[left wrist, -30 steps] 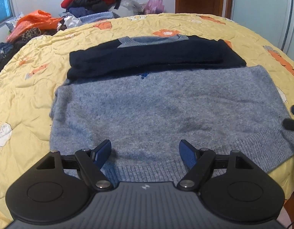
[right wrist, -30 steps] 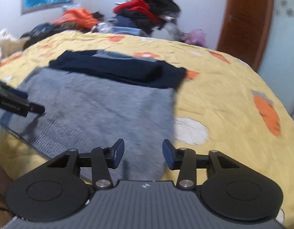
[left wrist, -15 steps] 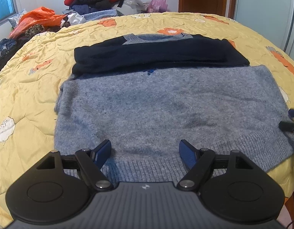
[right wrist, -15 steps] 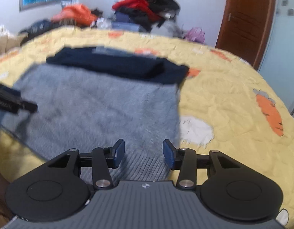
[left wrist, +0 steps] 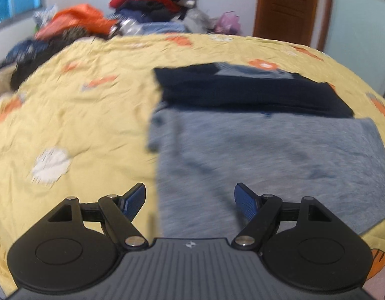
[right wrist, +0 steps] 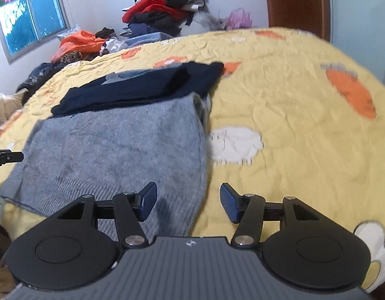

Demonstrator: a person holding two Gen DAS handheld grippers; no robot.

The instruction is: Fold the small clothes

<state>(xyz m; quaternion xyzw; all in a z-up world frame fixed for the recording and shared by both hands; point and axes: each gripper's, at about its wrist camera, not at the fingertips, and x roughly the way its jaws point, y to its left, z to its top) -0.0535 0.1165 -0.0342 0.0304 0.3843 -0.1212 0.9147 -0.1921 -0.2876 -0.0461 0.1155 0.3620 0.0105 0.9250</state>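
Yellow quilt (right wrist: pixel 292 125) w/ grey sweater (right wrist: pixel 117 145) lying flat, navy sleeves (right wrist: pixel 142 87) already folded across top; body folds left, I'd judge. Left gripper (left wrist: pixel 189 197) gapes empty; right gripper (right wrist: pixel 188 200) opening, empty, at hem corner.

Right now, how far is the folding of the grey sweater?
Done: the dark sleeves lie folded across the top of the grey sweater. In hand: nothing yet; the left tongs are open over its left edge, and the right tongs, still opening, straddle its right edge without pinching. Left: folding the body, which lies flat on the yellow bedcover.
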